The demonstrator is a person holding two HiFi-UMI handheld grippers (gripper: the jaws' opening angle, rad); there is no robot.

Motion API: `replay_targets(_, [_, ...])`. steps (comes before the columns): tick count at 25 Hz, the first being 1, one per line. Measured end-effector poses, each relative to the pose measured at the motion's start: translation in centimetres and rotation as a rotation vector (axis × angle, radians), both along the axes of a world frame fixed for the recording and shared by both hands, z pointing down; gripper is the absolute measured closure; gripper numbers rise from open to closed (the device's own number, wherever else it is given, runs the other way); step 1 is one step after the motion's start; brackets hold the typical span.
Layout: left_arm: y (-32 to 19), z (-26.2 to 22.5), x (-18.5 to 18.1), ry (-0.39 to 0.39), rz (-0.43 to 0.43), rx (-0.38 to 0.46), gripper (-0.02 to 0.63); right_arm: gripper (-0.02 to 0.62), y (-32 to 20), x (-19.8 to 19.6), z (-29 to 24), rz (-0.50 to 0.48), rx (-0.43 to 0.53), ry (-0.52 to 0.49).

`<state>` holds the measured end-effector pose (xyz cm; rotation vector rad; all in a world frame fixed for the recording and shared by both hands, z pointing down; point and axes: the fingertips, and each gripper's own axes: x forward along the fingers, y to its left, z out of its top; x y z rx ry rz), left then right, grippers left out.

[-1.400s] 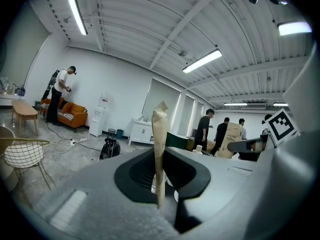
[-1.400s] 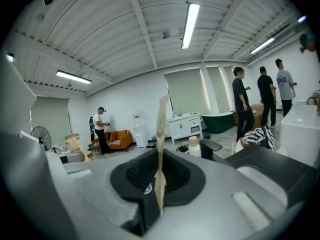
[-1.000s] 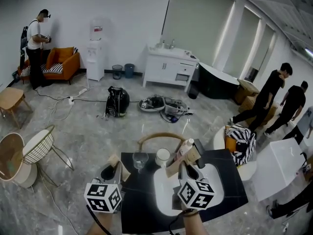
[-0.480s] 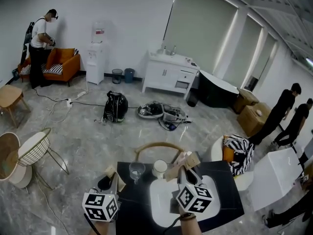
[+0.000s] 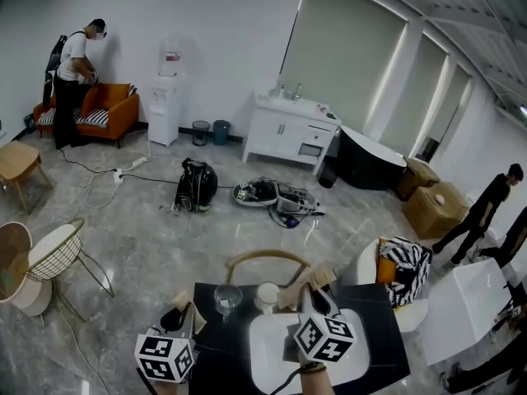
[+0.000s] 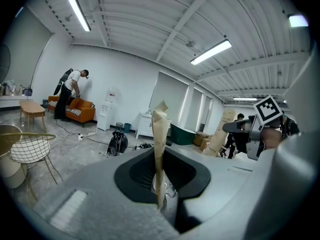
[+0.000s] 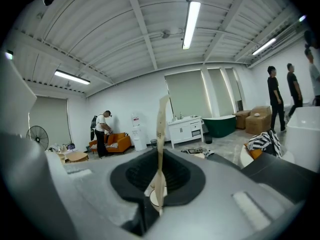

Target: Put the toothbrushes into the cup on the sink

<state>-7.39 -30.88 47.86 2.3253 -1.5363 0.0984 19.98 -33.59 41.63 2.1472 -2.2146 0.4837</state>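
Standing by the black counter [image 5: 385, 318], noting both tools loaded.

Left gripper [image 5: 178, 318]: jaws narrow, pinched on a thin tan toothbrush packet [image 6: 159, 144]. Packet sits edge-on between the pads, upright, top corner bent. Gripper is at the counter's left edge, roughly 9 o'clock from the white sink basin [image 5: 272, 350].

Right gripper [image 5: 314, 300]: jaws likewise narrow, clamped on a second tan toothbrush packet [image 7: 161, 149], also upright and edge-on. From the head view this packet leans out toward 11 o'clock, over the basin's far rim.

Two vessels stand on the counter at the basin's far side, around 12 o'clock: a clear glass tumbler [image 5: 226, 299] and, just beside it at its 3 o'clock, a white cup [image 5: 266, 295]. Both look empty of brushes. The tumbler lies straight ahead of the left jaws; the white cup shows just past the right jaws, low behind the packet. The right packet's tip is near the white cup, not in it.

Beyond the counter at 12 o'clock: a curved wooden chair back [image 5: 268, 257]. Far off at 10 o'clock, a person [image 5: 74, 72] stands by an orange sofa [image 5: 111, 112].
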Motion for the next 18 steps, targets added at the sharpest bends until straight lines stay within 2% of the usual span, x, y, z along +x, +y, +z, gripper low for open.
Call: replay_targets(18, [-1.5,0.9,-0.8,-0.019,-0.029,-0.007,0.568,0.571,-4.3,0.3,1.9,-0.022,0.035,-0.026])
